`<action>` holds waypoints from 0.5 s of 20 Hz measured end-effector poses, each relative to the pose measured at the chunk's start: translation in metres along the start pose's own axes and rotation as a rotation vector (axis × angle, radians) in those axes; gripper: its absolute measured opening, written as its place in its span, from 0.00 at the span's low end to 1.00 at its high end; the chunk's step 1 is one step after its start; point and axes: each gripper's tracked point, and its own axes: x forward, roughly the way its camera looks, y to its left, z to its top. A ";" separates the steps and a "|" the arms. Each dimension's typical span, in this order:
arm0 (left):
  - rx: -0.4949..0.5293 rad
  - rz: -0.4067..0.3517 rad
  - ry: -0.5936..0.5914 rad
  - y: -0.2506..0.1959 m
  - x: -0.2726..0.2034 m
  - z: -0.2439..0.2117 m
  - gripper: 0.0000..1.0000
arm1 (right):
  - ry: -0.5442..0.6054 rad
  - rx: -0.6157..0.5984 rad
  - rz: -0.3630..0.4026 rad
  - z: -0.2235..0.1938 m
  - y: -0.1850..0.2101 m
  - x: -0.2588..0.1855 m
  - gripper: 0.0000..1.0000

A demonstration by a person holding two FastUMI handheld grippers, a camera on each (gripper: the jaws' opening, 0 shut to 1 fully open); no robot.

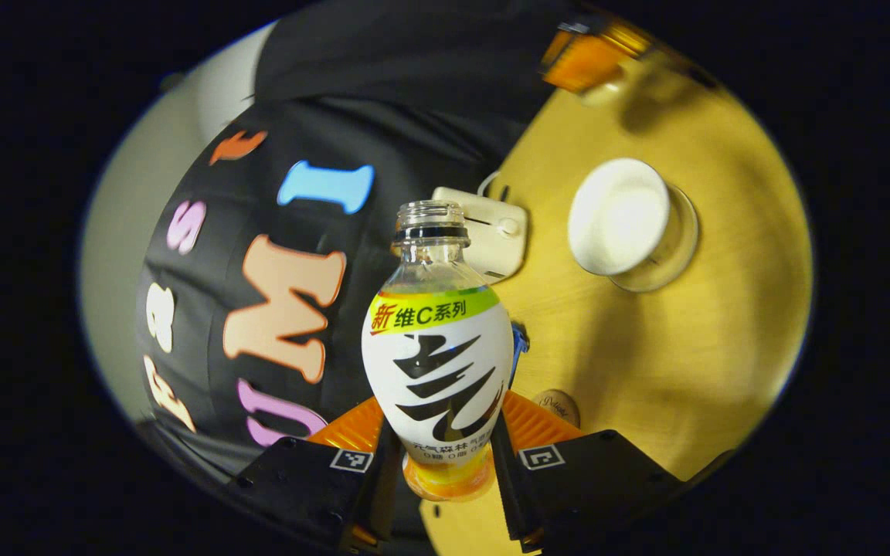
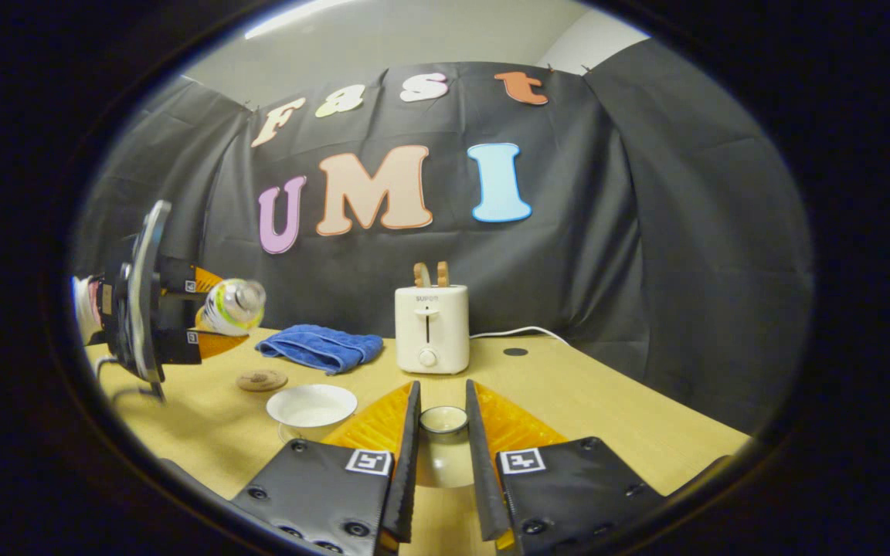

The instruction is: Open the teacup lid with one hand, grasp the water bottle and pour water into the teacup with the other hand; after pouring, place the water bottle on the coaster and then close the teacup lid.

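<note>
My left gripper [image 1: 445, 436] is shut on the lower body of an uncapped water bottle [image 1: 437, 355] with a white label. The bottle is tipped on its side, its mouth toward the open white teacup [image 1: 621, 216] on a glass saucer. In the right gripper view the same bottle [image 2: 235, 306] hangs level above the table's left part, held by the left gripper [image 2: 209, 318]. The teacup [image 2: 311, 405] stands below and right of it. My right gripper [image 2: 443, 405] is shut on the white teacup lid [image 2: 443, 421], held off to the cup's right. A round coaster [image 2: 262, 379] lies left of the cup.
A white toaster [image 2: 431, 328] with a cord stands at the back of the wooden table [image 2: 615, 409], and a blue towel [image 2: 320, 346] lies to its left. In the left gripper view the toaster [image 1: 491, 228] sits beyond the bottle's mouth and the coaster [image 1: 557, 405] near my fingers.
</note>
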 end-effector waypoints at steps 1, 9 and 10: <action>-0.105 0.023 -0.003 0.008 0.002 -0.003 0.53 | -0.001 0.000 0.000 0.000 0.000 0.000 0.36; -0.776 0.082 -0.090 0.035 0.015 -0.016 0.53 | -0.001 0.000 0.000 -0.001 0.001 0.001 0.36; -0.845 0.088 -0.097 0.031 0.016 -0.018 0.53 | -0.001 0.000 0.001 -0.001 0.001 0.001 0.36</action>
